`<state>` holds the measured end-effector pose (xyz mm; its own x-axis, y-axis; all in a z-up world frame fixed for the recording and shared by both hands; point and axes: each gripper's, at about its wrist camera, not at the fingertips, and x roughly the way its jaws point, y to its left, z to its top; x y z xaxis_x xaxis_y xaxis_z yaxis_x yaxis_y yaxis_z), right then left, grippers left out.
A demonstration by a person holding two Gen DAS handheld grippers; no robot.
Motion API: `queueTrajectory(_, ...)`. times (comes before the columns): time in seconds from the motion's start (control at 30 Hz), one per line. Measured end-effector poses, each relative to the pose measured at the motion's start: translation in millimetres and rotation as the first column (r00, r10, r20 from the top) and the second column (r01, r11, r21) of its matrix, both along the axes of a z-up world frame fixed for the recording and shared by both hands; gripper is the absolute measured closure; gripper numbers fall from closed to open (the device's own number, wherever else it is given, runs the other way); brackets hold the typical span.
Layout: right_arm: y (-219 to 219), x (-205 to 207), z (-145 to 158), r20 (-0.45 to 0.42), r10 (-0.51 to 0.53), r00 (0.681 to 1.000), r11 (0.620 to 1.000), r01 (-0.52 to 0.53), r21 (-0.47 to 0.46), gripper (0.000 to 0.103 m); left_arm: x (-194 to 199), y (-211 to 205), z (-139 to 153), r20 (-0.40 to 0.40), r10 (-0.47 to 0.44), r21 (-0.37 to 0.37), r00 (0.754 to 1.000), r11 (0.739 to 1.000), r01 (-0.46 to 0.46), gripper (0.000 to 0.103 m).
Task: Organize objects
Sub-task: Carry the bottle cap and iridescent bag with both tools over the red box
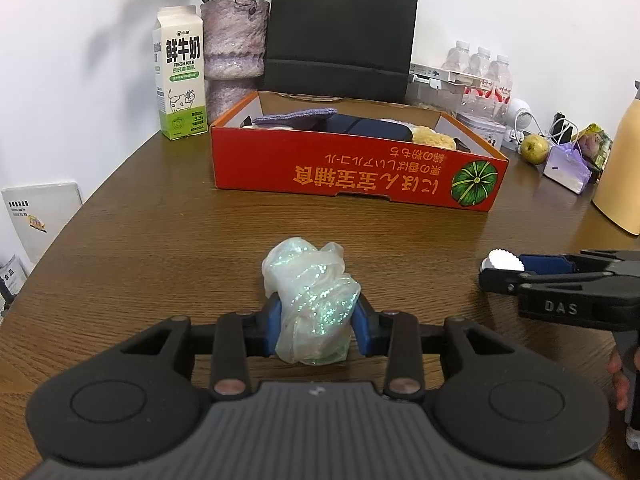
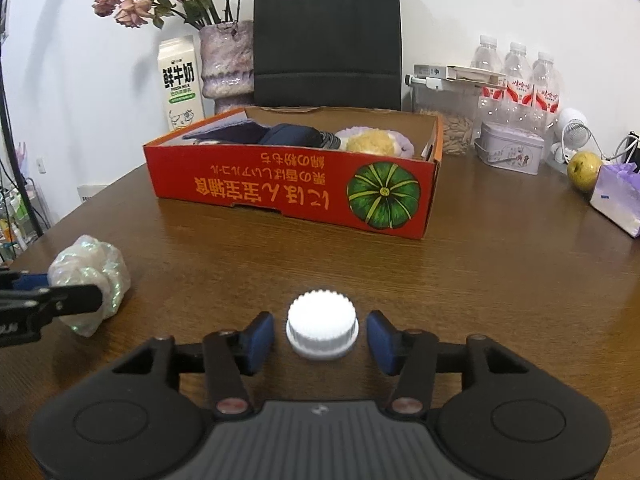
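The left tongs (image 1: 318, 322) pinch a crumpled, iridescent bag (image 1: 310, 304) low on the brown desk (image 1: 160, 240); both blue pads (image 1: 275, 326) press into its sides. The bag's long axis runs away from the camera toward the red box (image 1: 352, 172), its far end bulging past the pads. Whether it rests on the desk or is just lifted cannot be told.

The right tongs (image 2: 320, 338) stand spread around a white ribbed cap (image 2: 322, 330), which sits flat on the desk with its top facing up; a gap shows on each side between cap and pads (image 2: 260, 340).

The box lies beyond both, long side facing the cameras, print upside down. Its front wall hides most of its contents: purple cloth, something navy, a yellow fuzzy thing. Behind stand a milk carton (image 1: 180, 72) and a black bag (image 1: 340, 32), cut off at the top.
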<state>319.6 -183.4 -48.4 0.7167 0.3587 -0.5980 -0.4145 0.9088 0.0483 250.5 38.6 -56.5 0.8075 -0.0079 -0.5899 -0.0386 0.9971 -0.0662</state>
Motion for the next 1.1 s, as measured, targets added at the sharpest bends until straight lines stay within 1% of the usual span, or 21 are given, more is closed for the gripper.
queueTrajectory(0.03,2,1,0,0.002,0.000,1.000,1.000,0.000,-0.008,0.052,0,0,0,0.000,0.001,-0.001,1.000,1.000,-0.001,0.067)
queueTrajectory(0.13,6,-2,0,0.017,0.011,1.000,1.000,-0.010,-0.027,0.064,1,3,0,-0.001,0.004,-0.010,1.000,1.000,-0.004,0.067)
queueTrajectory(0.3,6,-17,5,0.087,0.011,0.996,0.999,-0.008,-0.040,0.064,0,5,0,0.005,0.007,-0.022,1.000,1.000,-0.006,0.067)
queueTrajectory(0.5,5,-29,16,0.120,0.037,0.992,0.999,-0.036,-0.010,0.064,-3,2,4,0.020,0.006,-0.018,1.000,1.000,-0.006,0.067)
queueTrajectory(0.63,11,-35,28,0.143,0.062,0.988,0.998,-0.063,0.000,0.064,1,-1,17,0.038,0.020,-0.002,0.999,1.000,-0.020,0.067)
queueTrajectory(0.73,13,-36,38,0.163,0.074,0.984,0.997,-0.076,0.006,0.064,4,-5,31,0.069,0.025,0.004,0.997,1.000,-0.025,0.067)
queueTrajectory(0.9,18,-32,50,0.179,0.082,0.980,0.996,-0.087,0.018,0.064,15,-13,51,0.108,0.029,0.032,0.994,0.999,-0.033,0.067)
queueTrajectory(1.1,21,-20,63,0.196,0.084,0.977,0.995,-0.091,0.028,0.064,31,-19,65,0.128,0.037,0.030,0.991,0.999,-0.041,0.067)
